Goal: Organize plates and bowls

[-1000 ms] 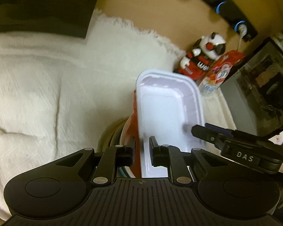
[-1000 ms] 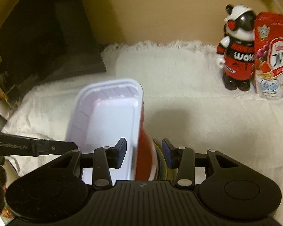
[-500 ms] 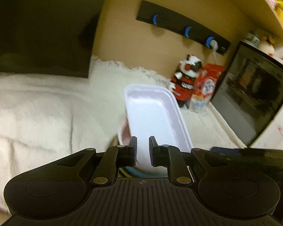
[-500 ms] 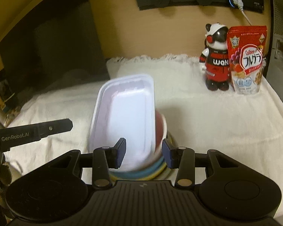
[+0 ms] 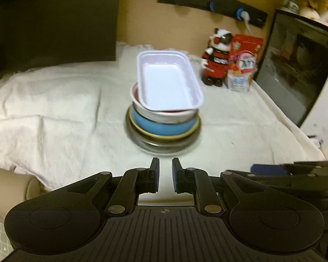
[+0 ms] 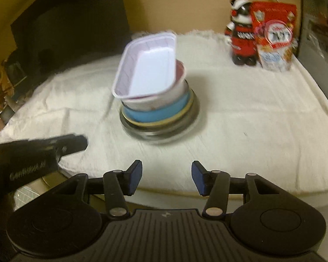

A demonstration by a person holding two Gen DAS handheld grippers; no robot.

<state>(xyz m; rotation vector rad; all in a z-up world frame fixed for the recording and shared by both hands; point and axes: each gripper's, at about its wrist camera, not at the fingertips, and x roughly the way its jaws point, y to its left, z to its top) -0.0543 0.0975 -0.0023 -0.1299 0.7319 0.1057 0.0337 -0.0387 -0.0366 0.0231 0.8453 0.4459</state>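
A stack stands on the white cloth: a white rectangular tray (image 5: 168, 83) lies tilted on a white bowl with a red inside (image 5: 161, 113), over a blue bowl (image 5: 161, 127), a yellow-rimmed plate and a metal plate (image 5: 161, 145). The stack also shows in the right wrist view, tray (image 6: 148, 67) on top. My left gripper (image 5: 165, 174) is empty, its jaws a narrow gap apart, well short of the stack. My right gripper (image 6: 166, 178) is open and empty, also back from the stack.
A toy figure (image 5: 217, 65) and a red cereal bag (image 5: 243, 63) stand at the back right. A dark appliance (image 5: 295, 65) is at the far right, a black screen (image 5: 50, 26) at the back left. The cloth's front edge (image 6: 185, 191) lies near my grippers.
Both grippers have pulled back from the stack toward the front edge. The left gripper has let go of the white tray, which now rests on top. The right jaws have opened wider.
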